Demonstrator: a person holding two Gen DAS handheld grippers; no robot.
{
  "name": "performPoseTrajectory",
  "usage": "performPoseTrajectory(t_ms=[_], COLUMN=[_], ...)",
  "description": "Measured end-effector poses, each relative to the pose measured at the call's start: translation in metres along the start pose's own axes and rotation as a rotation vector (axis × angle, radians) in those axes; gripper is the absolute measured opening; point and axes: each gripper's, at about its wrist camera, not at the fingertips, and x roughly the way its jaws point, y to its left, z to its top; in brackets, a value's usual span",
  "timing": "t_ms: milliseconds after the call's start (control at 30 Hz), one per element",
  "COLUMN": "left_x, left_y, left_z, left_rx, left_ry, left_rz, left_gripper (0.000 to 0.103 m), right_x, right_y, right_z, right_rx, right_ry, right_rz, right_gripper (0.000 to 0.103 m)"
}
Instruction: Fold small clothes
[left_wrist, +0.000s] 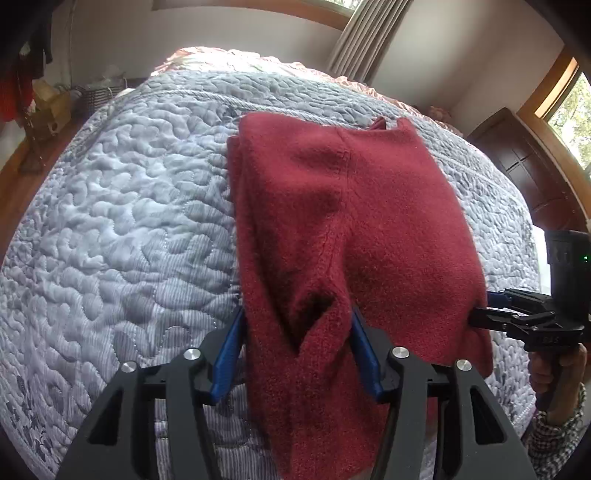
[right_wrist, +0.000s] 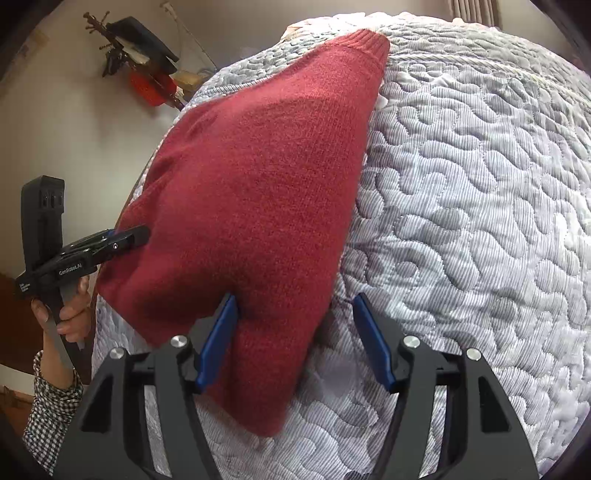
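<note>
The dark-red knitted fleece garment (left_wrist: 343, 229) on the grey quilted bedspread (left_wrist: 122, 221) is straddled near its edge by both wide-open grippers — left gripper (left_wrist: 297, 350), right gripper (right_wrist: 295, 339) — nothing clamped; both should be closed evenly before lifting.

Both views are evenly lit by soft daylight. In the left wrist view a window (left_wrist: 570, 107) at the right edge is overexposed, and glare washes the far end of the quilt (left_wrist: 122, 206). Shadows are soft and shallow. Fisheye distortion bows the bed into a dome; corners vignette to black. Near gripper hardware is slightly soft; fabric texture mid-frame is sharp.
</note>
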Motion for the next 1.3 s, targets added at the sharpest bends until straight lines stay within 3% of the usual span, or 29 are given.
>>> performPoseTrajectory(t_ms=[100, 200, 300, 467, 533, 667, 767, 833, 900, 1033, 1300], left_x=[-0.003, 0.005, 0.022, 0.041, 0.049, 0.064, 0.062, 0.058, 0.054, 0.043, 0.021], left_y=[0.006, 0.018, 0.028, 0.030, 0.023, 0.008, 0.013, 0.016, 0.012, -0.003, -0.053], left_z=[0.011, 0.027, 0.039, 0.047, 0.050, 0.051, 0.051, 0.049, 0.047, 0.045, 0.032], left_rx=[-0.015, -0.073, -0.092, -0.100, -0.102, -0.049, -0.056, -0.064, -0.050, -0.032, -0.018], left_ry=[0.000, 0.013, 0.048, 0.080, 0.104, 0.143, 0.132, 0.114, 0.089, 0.034, 0.014], left_rz=[-0.071, -0.124, -0.084, -0.158, -0.223, -0.185, -0.198, -0.193, -0.177, -0.161, -0.253], left_gripper=[0.079, 0.079, 0.080, 0.086, 0.086, 0.086, 0.068, 0.052, 0.047, 0.039, 0.037], right_x=[-0.011, -0.015, -0.009, 0.006, 0.013, 0.030, 0.043, 0.046, 0.043, 0.020, -0.052], right_y=[-0.001, -0.005, -0.008, -0.010, -0.010, -0.018, -0.023, -0.024, -0.024, -0.022, -0.024], right_z=[0.007, 0.018, 0.033, 0.051, 0.057, 0.065, 0.068, 0.065, 0.064, 0.054, 0.022], right_rx=[0.004, 0.029, 0.038, 0.048, 0.057, 0.083, 0.097, 0.103, 0.110, 0.092, 0.030], right_ry=[-0.031, -0.046, -0.031, -0.008, 0.000, 0.014, 0.021, 0.018, 0.003, -0.031, -0.076], right_rz=[0.010, 0.051, 0.050, 0.087, 0.087, 0.122, 0.164, 0.219, 0.233, 0.242, 0.216], right_gripper=[0.067, 0.071, 0.073, 0.074, 0.076, 0.078, 0.076, 0.060, 0.051, 0.040, 0.039])
